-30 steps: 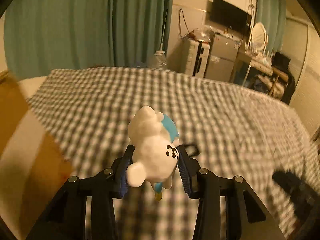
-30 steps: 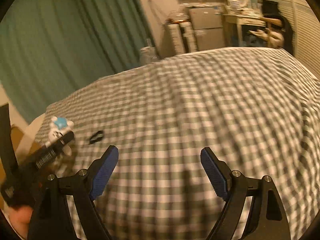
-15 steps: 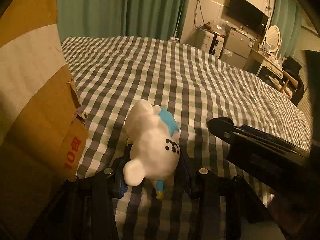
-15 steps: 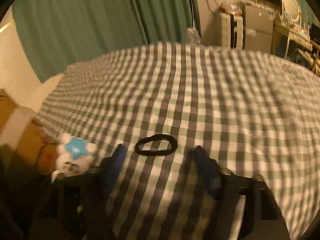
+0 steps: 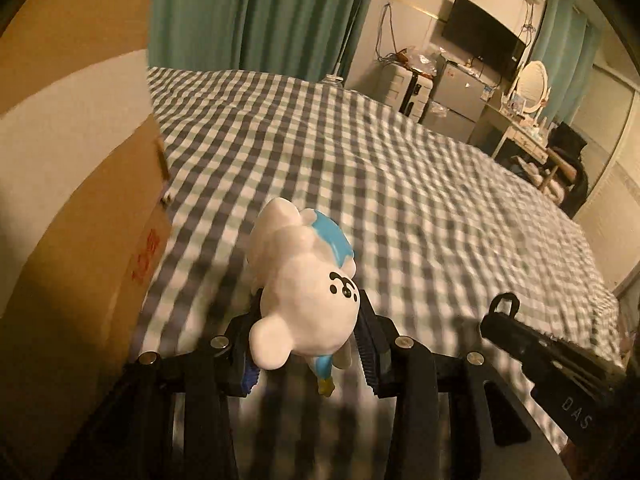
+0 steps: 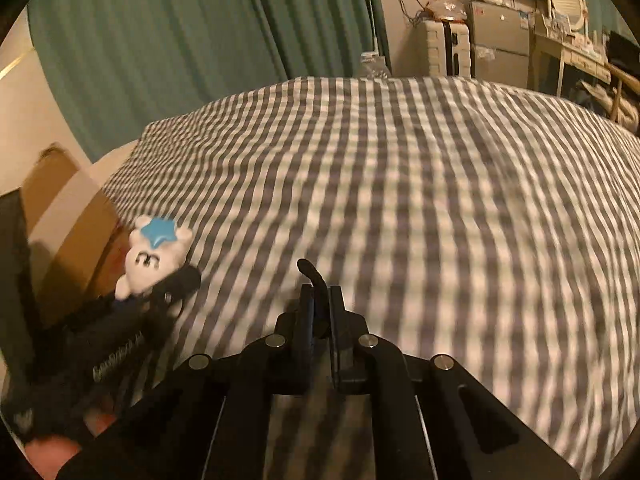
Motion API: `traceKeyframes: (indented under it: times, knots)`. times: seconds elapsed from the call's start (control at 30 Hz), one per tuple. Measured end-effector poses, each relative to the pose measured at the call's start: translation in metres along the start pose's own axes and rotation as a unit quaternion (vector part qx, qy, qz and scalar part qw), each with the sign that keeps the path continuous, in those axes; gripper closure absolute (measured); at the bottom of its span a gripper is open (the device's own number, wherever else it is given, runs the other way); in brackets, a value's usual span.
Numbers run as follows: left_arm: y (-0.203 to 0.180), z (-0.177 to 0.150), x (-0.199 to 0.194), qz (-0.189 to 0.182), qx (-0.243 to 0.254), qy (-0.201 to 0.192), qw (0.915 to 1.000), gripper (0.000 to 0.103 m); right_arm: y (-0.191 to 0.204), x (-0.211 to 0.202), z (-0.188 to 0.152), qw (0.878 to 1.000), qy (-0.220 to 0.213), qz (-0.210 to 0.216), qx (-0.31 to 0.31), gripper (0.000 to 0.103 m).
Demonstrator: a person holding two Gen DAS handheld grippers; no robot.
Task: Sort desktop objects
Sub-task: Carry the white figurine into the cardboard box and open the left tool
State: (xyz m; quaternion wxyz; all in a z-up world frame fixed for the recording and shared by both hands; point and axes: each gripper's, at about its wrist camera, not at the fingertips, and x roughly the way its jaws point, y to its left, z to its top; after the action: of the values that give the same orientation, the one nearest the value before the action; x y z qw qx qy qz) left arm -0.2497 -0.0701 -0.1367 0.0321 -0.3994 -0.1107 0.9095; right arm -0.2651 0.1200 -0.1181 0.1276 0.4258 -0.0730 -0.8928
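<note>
My left gripper [image 5: 308,344] is shut on a white bear figurine with a blue star [image 5: 304,284] and holds it above the checked bedcover, next to a cardboard box [image 5: 80,208]. The figurine also shows in the right wrist view [image 6: 154,254], at the left, in the left gripper [image 6: 172,284]. My right gripper [image 6: 319,300] is shut on a black hair tie [image 6: 312,274], whose loop end sticks up between the closed jaws. The right gripper shows in the left wrist view [image 5: 504,312] at the lower right.
The checked bedcover [image 6: 440,200] fills the middle of both views. Teal curtains [image 6: 200,40] hang behind it. A cabinet, small fridge, TV and dressing table with mirror [image 5: 532,80] stand at the back right. The box also appears at the left of the right wrist view [image 6: 64,216].
My right gripper has come down on the black hair tie and closed on it. My left gripper, still holding the figurine, has moved close beside the cardboard box.
</note>
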Motion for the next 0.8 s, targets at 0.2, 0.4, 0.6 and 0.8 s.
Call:
traceKeyframes:
  times: [0.2, 0.4, 0.6, 0.8]
  knots:
    - [-0.024, -0.017, -0.046, -0.034, 0.009, 0.007, 0.9994, 0.062, -0.001, -0.071, -0.021, 0.999, -0.023, 0.017, 0.028, 0.097]
    - [-0.047, -0.014, -0.117, -0.060, 0.049, -0.039, 0.9962, 0.062, 0.035, -0.132, -0.039, 0.999, -0.046, 0.025, 0.010, 0.097]
    - [-0.006, 0.029, -0.206, -0.029, 0.053, -0.126, 0.9902, 0.062, 0.127, -0.179, -0.021, 0.992, -0.085, 0.083, -0.043, 0.097]
    - [0.077, 0.056, -0.250, 0.031, 0.049, -0.148, 0.9872, 0.062, 0.225, -0.172, 0.002, 0.983, -0.072, 0.154, -0.072, 0.096]
